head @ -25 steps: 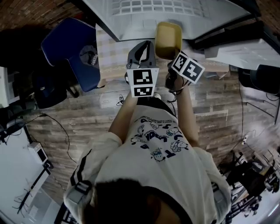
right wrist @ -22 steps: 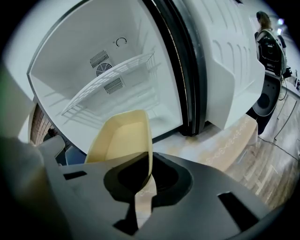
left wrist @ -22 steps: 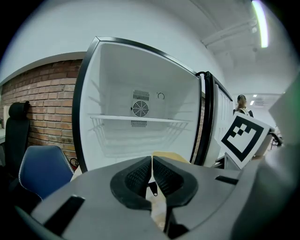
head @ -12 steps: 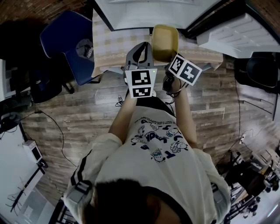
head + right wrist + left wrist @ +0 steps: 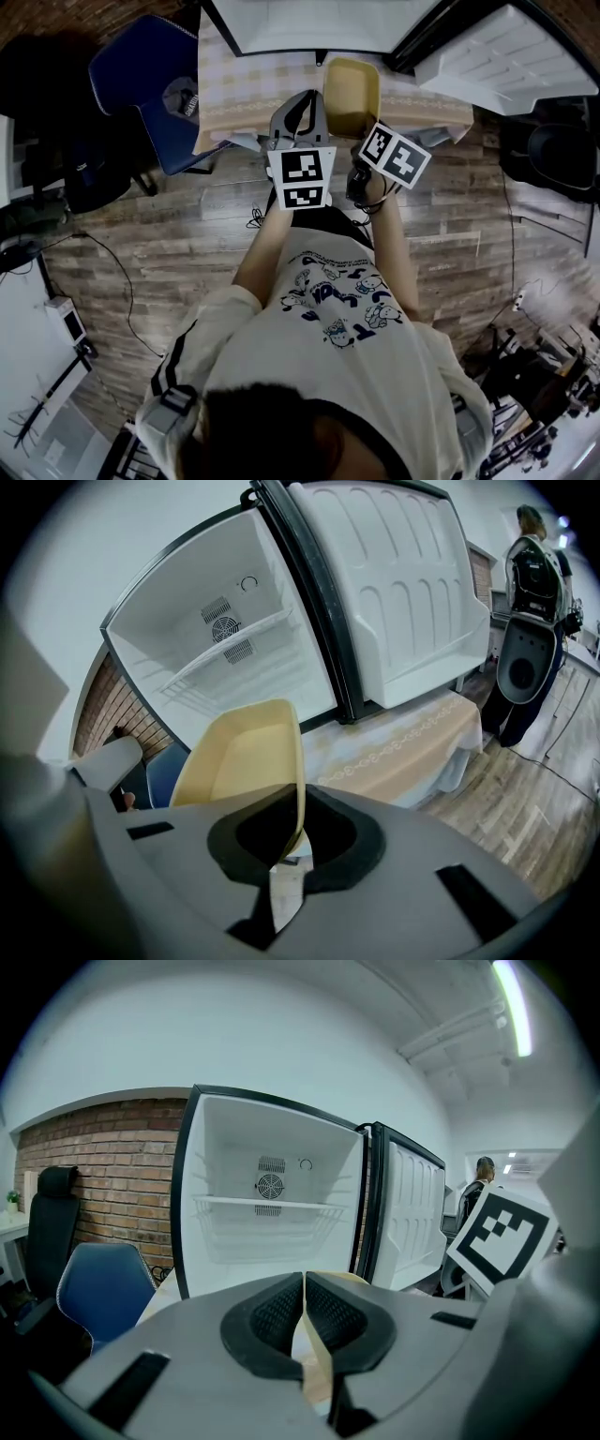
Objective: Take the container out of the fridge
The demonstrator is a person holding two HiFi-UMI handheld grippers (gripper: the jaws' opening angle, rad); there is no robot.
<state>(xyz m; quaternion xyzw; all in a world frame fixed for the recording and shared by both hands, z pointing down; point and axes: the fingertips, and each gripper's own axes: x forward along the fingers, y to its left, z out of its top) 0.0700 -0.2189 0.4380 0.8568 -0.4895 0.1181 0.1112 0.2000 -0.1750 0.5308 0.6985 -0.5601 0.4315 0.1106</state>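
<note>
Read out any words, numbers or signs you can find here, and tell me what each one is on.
Nothing here reads as clear text.
Shirt: cartoon print with some lettering, too blurred to read.
Chair: a grey patch, too small to read.
Cubes: black-and-white square markers, no words.
Fridge and container: no print visible.

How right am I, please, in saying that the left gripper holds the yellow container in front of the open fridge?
Not quite: it is the right gripper that holds the yellow container in front of the open fridge; the right gripper view shows its rim between the jaws.
</note>
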